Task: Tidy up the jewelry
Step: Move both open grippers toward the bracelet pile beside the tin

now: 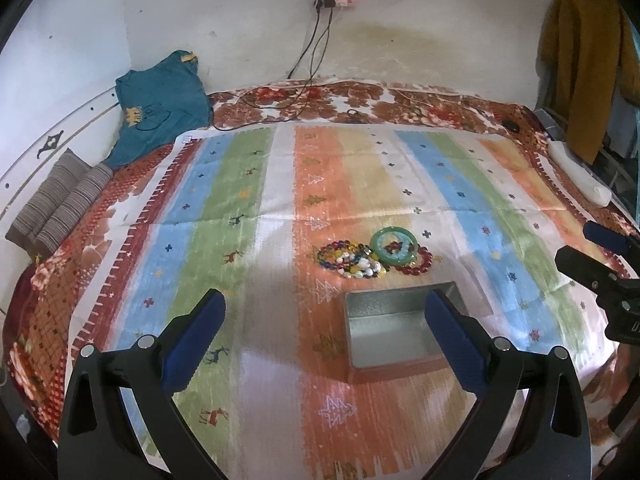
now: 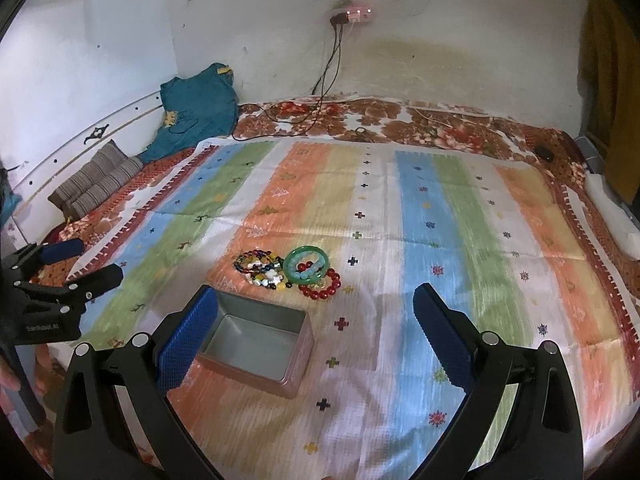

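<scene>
A pile of jewelry lies on the striped cloth [image 1: 280,184]: a green bangle [image 1: 395,245], a red bead bracelet [image 1: 420,265] and multicoloured bead bracelets [image 1: 352,260]. The pile also shows in the right wrist view, with the bangle [image 2: 306,264] on top. An open, empty metal tin [image 1: 394,328] stands just in front of the pile and also shows in the right wrist view [image 2: 256,350]. My left gripper [image 1: 324,320] is open and empty, above the cloth before the tin. My right gripper [image 2: 316,312] is open and empty, right of the tin.
A teal garment [image 1: 160,104] and a striped folded cloth [image 1: 60,204] lie at the back left by the wall. Black cables [image 1: 308,64] hang from a wall socket onto the floral bedsheet. A white object [image 1: 580,176] and hanging clothes [image 1: 580,60] are at the right.
</scene>
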Demonstrator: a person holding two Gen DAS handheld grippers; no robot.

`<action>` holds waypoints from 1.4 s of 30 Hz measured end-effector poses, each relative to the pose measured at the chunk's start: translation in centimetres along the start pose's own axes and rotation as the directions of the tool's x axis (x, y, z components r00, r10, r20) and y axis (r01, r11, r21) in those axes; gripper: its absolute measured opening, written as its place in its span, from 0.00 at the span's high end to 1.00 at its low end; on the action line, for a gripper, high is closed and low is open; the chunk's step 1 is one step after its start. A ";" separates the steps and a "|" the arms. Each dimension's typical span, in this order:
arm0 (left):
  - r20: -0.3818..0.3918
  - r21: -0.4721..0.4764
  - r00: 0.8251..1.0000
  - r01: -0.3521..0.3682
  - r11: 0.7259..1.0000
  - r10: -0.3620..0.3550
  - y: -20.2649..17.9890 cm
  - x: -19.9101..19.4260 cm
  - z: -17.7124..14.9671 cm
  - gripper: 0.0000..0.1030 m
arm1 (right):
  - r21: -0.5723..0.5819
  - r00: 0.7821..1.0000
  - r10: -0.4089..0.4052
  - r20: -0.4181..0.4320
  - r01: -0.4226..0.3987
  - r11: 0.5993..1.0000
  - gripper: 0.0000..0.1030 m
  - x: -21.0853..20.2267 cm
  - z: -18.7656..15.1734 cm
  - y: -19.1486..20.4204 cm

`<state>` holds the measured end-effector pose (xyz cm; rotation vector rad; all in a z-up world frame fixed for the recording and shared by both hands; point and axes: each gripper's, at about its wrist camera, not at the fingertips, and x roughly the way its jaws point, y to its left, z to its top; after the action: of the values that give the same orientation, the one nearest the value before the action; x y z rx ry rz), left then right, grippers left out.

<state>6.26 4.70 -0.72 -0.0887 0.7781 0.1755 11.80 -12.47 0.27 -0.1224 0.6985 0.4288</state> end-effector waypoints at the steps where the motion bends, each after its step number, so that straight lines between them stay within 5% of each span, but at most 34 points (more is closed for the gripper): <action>1: 0.000 0.000 1.000 -0.005 1.000 0.005 0.0 0.2 0.2 0.05 | 0.001 1.000 -0.001 -0.001 0.001 1.000 0.04 0.1 0.1 0.0; 25: -0.073 0.014 0.995 -0.070 0.997 0.071 0.6 7.0 4.5 0.05 | 0.042 0.992 -0.014 -0.123 0.019 0.999 0.04 7.1 2.6 -0.8; 42: -0.215 0.036 0.972 -0.091 0.995 0.096 1.1 14.6 5.3 0.05 | 0.025 0.977 -0.033 -0.210 0.039 0.999 0.04 12.8 3.0 -1.0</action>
<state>19.89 8.35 -7.26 -0.0471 1.0031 0.2482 22.81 -8.29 -5.71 -0.1545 0.9089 0.3741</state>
